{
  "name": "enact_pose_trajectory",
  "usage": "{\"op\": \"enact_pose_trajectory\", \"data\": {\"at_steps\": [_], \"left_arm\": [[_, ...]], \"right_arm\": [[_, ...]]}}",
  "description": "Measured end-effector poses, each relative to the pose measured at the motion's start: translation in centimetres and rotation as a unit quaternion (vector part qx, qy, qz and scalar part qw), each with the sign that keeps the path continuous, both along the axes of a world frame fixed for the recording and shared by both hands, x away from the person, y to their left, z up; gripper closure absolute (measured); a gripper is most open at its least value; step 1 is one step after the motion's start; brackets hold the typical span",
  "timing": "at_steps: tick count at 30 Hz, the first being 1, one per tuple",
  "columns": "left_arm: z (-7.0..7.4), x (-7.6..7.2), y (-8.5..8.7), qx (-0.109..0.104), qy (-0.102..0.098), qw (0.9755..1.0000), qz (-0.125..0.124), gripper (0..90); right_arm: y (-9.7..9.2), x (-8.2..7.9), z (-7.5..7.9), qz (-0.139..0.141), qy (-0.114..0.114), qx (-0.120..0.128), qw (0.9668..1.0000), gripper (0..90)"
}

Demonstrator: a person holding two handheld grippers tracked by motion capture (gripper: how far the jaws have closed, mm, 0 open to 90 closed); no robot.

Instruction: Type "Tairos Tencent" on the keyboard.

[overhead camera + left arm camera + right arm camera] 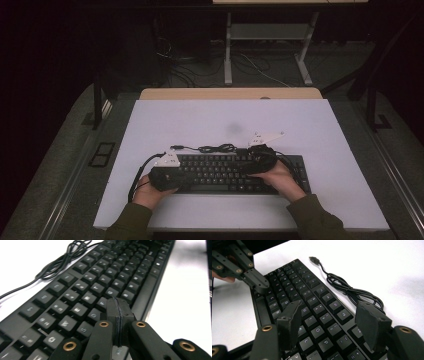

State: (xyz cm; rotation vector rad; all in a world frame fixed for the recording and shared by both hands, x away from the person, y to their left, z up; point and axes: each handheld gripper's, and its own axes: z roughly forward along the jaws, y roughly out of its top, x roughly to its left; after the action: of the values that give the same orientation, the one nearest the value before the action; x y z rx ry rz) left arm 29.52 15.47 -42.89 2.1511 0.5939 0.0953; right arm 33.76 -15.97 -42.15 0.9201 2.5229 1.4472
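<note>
A black keyboard (235, 172) lies on the white table (320, 125), its long axis running left to right across the near half of the table, parallel to the edge where the person sits. All places below are taken from this keyboard.

The left gripper (118, 308) sits over its left end. Its jaws are pressed together with nothing between them, and their joined tip points down at the lower letter rows, just above or possibly touching a keycap; the left gripper view is too close to tell which. The right gripper (329, 320) hovers over its right-of-centre keys with the jaws spread and empty, one on either side of a column of keys.

The keyboard's cable (215, 148) lies bunched in loose loops on the table just beyond the keyboard's far edge, with its plug (313, 259) lying free towards the left end.

The closed left tip looks set to press a key, and it is the nearer of the two to the keys. The coming move turns on that tip dropping straight down onto a single keycap rather than straddling two.
</note>
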Motion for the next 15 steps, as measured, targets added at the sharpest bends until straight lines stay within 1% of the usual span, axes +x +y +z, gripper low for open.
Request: {"op": "enact_pose_trajectory", "data": {"at_steps": [2, 4, 5, 7, 12, 15], "left_arm": [[0.1, -0.1, -0.2, 0.002, 0.0, 0.9999, -0.011, 88.9], [0.0, -0.3, -0.5, 0.0, 0.002, 0.9999, -0.017, 88.8], [0.0, -0.3, -0.7, 0.003, 0.0, 0.9998, -0.021, 88.8], [-0.1, -0.4, -0.9, 0.004, 0.002, 0.9997, -0.026, 88.8], [-0.3, -0.5, -1.3, 0.008, 0.005, 0.9994, -0.033, 88.8], [-0.4, -0.5, -1.4, 0.01, 0.006, 0.9994, -0.032, 88.8]], "right_arm": [[0.0, 0.0, 0.0, 0.0, 0.0, 0.0, 1.0, 37.5], [0.0, 0.0, 0.0, 0.0, 0.0, 0.0, 1.0, 37.4], [0.0, 0.0, 0.0, 0.001, 0.0, -0.001, 1.0, 37.5], [0.0, 0.0, 0.0, 0.001, -0.001, -0.001, 1.0, 37.5], [0.0, 0.0, 0.0, 0.0, 0.0, 0.0, 1.0, 37.4], [0.0, 0.0, 0.0, 0.001, 0.0, 0.0, 1.0, 37.5]]}}
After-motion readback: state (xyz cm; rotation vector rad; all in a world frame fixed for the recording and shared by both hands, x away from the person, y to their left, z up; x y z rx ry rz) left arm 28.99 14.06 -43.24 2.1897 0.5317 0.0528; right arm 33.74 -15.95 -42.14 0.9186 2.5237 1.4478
